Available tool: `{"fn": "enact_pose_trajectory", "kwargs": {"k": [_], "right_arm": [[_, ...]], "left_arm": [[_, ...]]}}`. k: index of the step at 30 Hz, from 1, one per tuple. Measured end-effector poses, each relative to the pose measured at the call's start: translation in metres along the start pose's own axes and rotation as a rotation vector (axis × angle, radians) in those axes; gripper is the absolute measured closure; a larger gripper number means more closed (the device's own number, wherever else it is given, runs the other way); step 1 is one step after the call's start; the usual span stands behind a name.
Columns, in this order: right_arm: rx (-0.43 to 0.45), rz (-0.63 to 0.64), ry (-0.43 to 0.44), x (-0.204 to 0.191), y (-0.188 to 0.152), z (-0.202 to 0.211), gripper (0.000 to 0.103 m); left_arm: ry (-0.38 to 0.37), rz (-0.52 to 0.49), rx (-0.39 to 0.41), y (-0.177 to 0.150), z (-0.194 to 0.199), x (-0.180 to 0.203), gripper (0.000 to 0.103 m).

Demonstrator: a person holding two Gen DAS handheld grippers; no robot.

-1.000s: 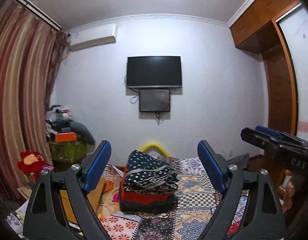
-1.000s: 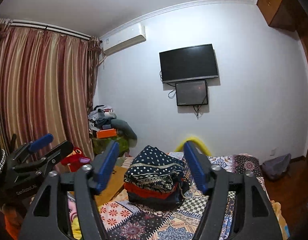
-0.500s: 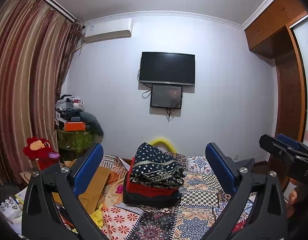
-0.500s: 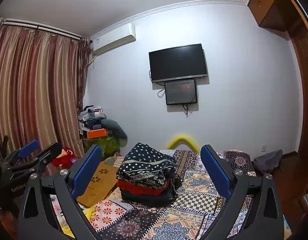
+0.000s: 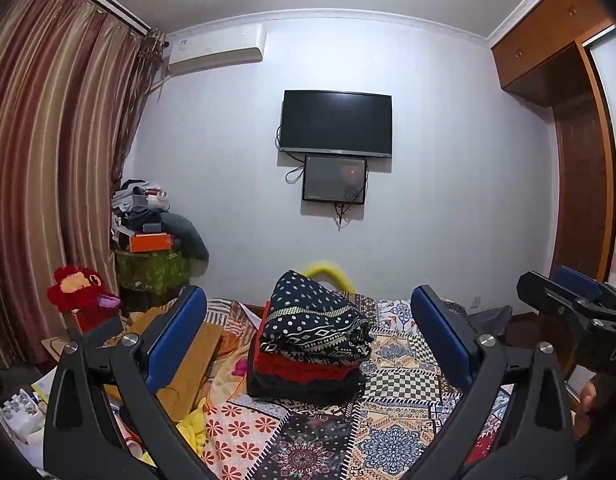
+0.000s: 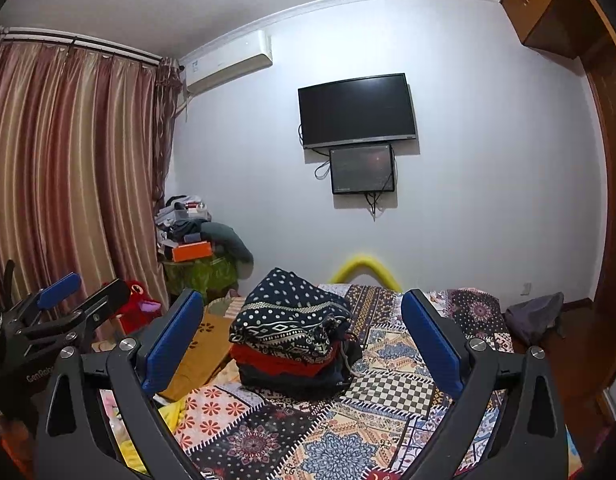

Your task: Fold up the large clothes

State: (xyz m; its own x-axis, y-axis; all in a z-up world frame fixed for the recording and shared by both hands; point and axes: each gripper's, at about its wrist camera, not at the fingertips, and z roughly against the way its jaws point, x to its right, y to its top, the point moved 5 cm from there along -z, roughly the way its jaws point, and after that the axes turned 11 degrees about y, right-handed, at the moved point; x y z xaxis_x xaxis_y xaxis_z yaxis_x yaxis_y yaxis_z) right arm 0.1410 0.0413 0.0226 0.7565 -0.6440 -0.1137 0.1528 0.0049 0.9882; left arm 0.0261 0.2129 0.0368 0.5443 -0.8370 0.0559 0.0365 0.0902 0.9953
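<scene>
Nearest, the left gripper and right gripper are raised over the bed, jaws wide and holding nothing. Beyond them a stack of 3 folded clothes sits mid-bed, a dotted navy piece on top. No unfolded garment is visible, so the next piece probably needs finding first; grasp it by 2 corners and spread it flat. Far off, a television hangs on the wall, curtains left.

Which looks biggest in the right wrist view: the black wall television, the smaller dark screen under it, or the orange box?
1. Black wall television.
2. Smaller dark screen beneath it.
3. Orange box on the corner clutter pile; it sits nearer the camera, so true sizes stay unsure.
</scene>
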Motion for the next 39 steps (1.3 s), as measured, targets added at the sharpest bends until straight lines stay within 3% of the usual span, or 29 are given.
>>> {"fn": "enact_pose_trajectory", "kwargs": {"k": [39], "right_arm": [[-0.030,-0.025,-0.023,0.013,-0.001,0.008,0.004]], "left_arm": [[-0.058,-0.035,-0.043,-0.007,-0.010,0.022,0.000]]}}
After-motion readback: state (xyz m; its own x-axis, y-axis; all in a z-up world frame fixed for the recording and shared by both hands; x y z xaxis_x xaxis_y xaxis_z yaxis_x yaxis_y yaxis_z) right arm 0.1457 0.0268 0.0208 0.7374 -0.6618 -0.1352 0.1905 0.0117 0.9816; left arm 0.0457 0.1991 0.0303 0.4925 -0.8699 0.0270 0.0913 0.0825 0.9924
